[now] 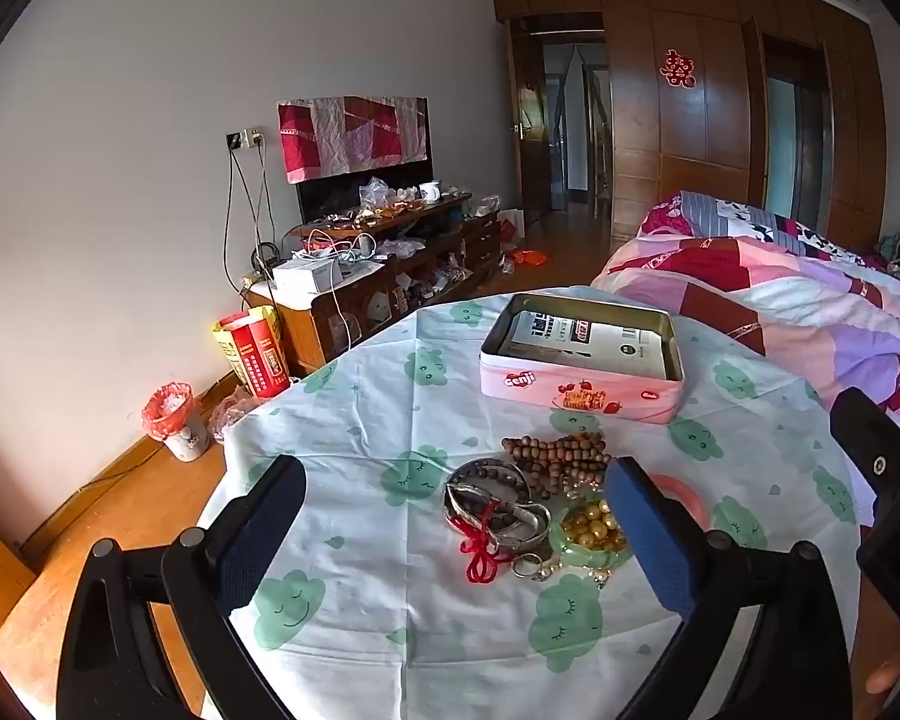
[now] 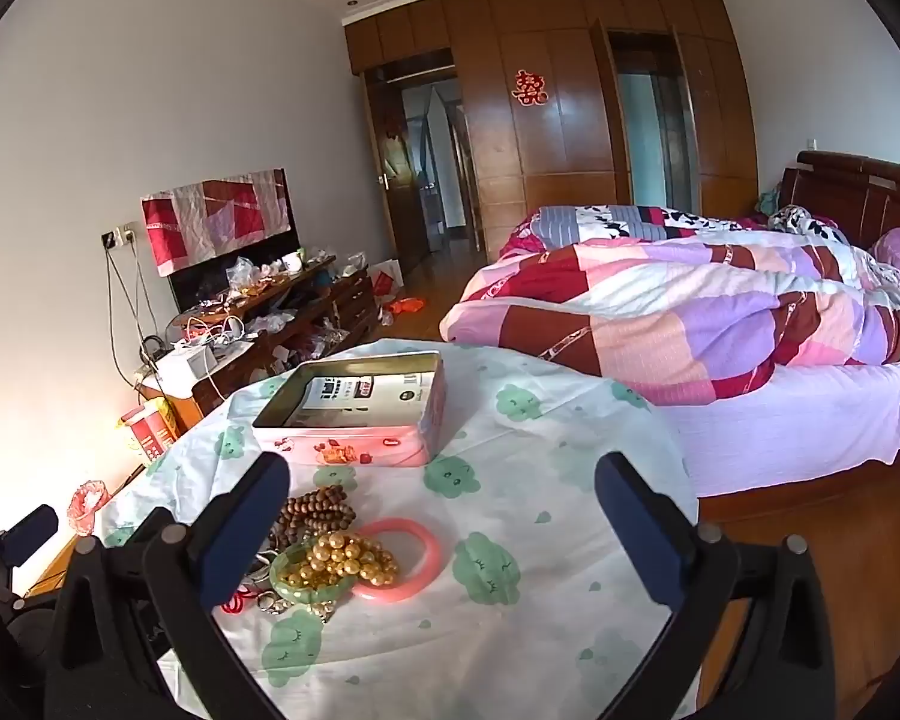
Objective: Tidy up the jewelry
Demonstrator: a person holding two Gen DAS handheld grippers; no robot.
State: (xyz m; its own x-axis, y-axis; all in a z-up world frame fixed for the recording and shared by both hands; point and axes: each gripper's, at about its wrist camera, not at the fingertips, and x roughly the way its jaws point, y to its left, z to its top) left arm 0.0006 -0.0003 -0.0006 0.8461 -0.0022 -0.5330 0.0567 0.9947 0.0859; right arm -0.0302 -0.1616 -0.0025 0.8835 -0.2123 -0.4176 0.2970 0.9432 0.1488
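Fingers spread wide on both grippers, left gripper (image 1: 456, 531) and right gripper (image 2: 441, 534); tangled jewelry pile (image 1: 534, 504) could snag and drag neighbours along.

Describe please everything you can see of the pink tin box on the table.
The pink tin box is a rectangular metal container with rounded corners and no lid on it. Its outer wall is pink, with a red logo and pictures of snacks and strawberries; the inside looks like bare silvery metal. Printed paper or a packet lies flat inside. It stands upright on the cloud-patterned tablecloth, at the far side, behind the wooden bead strands, apart from them. Nothing grips it.
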